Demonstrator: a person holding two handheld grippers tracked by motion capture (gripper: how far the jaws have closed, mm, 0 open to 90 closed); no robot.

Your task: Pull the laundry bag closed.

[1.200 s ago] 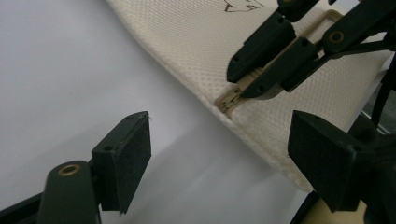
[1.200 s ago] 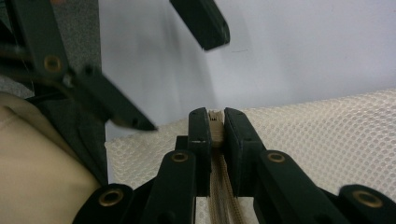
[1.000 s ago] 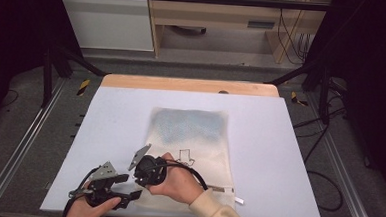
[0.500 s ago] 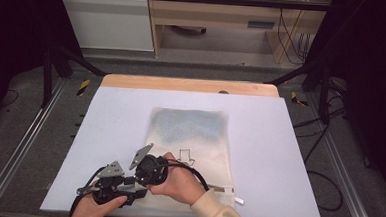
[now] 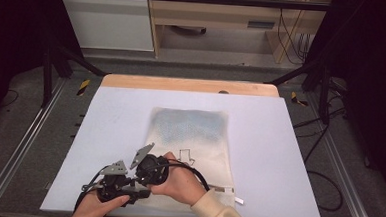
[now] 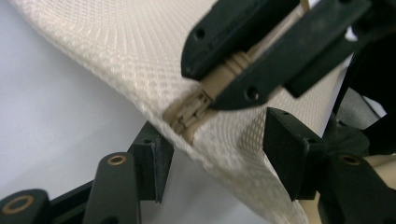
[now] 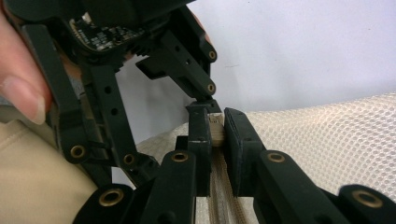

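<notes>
At the table's (image 5: 289,143) near edge, the right gripper (image 7: 217,123) is clamped on the zip pull (image 6: 229,70) of the mesh bag (image 5: 199,139), while the left gripper (image 6: 212,154), its jaws just closing, straddles the bag's corner without pressing it, the corner hidden under the hands in the high view.

The mesh bag (image 5: 192,138) is cream with a blue-grey patch and beige zipper (image 6: 189,112). The bench (image 5: 278,158) is pale lavender-white. Both grippers are black.

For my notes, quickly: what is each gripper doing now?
Left gripper: fingers closing around the mesh bag corner, not yet pressing.
Right gripper: shut on the zipper pull.
</notes>
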